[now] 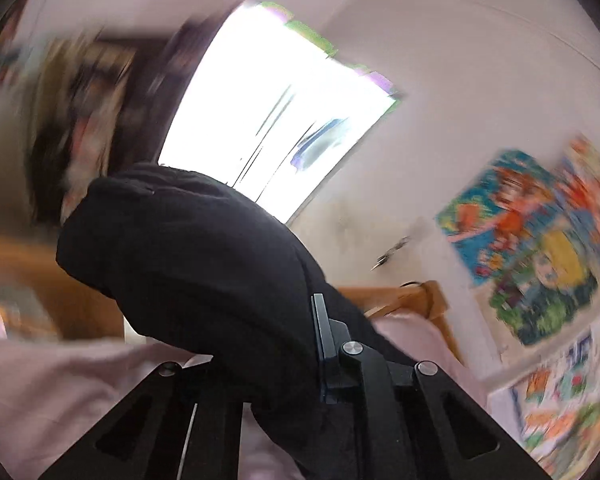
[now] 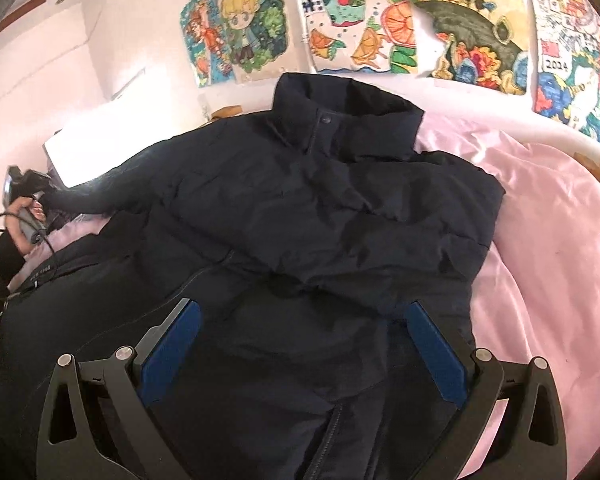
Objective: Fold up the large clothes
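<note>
the right gripper hangs over the lower front of the jacket, its jaws wide apart with nothing between the blue pads, which sit above the dark fabric on either side of the zip. the jacket lies spread front-up on the pink sheet of the bed, collar toward the wall, one sleeve folded across the chest and the other stretched out to the left. at the end of that sleeve a hand holds the left gripper, whose jaws are clamped on the sleeve; in the left wrist view the black cloth bulges up from between the fingers, with the sheet below it. that view is smeared with blur. beyond the sleeve stand a wooden bed frame and a bright window. colourful drawings line the wall behind the bed.
</note>
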A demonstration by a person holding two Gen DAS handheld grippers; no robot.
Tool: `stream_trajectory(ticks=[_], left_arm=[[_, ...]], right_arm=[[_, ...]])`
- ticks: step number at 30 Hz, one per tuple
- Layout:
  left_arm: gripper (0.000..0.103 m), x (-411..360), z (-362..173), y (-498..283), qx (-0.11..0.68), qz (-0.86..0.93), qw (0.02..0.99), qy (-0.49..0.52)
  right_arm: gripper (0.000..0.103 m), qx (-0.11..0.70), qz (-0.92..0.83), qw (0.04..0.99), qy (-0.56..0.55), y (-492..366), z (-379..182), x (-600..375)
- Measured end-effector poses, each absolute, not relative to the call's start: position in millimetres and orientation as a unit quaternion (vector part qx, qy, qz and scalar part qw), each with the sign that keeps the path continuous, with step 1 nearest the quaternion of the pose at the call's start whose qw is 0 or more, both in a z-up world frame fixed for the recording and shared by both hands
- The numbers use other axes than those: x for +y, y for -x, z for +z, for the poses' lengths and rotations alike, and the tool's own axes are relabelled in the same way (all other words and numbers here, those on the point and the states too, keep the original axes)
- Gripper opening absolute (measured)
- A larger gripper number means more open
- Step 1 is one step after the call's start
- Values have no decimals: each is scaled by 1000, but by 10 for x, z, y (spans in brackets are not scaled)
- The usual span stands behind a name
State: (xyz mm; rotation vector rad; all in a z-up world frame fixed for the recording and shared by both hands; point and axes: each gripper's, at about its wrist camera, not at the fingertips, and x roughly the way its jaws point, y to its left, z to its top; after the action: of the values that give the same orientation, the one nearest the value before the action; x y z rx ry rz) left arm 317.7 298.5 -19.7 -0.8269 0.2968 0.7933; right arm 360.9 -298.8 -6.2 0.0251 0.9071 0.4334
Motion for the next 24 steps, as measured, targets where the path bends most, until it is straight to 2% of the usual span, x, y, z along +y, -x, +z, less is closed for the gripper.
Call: stream_trajectory(ticks=[6,11,18,24], left_arm=[[11,2263,696,-3422,81,292,916,262],[11,1579,1113,-3802,80,177,963,189],[11,364,1217,-4138,125,11,989,79],[11,-692,884,-4348,192,-109,975,20]], right_arm=[[102,430,194,881,-26,-3620,-70,-3096],[102,410,156,897,-45,-3671,-52,-3275],[102,385,95,906,-147,-3843,-77,-3777],[102,385,50,895,-220,-3932,-249,-4211]])
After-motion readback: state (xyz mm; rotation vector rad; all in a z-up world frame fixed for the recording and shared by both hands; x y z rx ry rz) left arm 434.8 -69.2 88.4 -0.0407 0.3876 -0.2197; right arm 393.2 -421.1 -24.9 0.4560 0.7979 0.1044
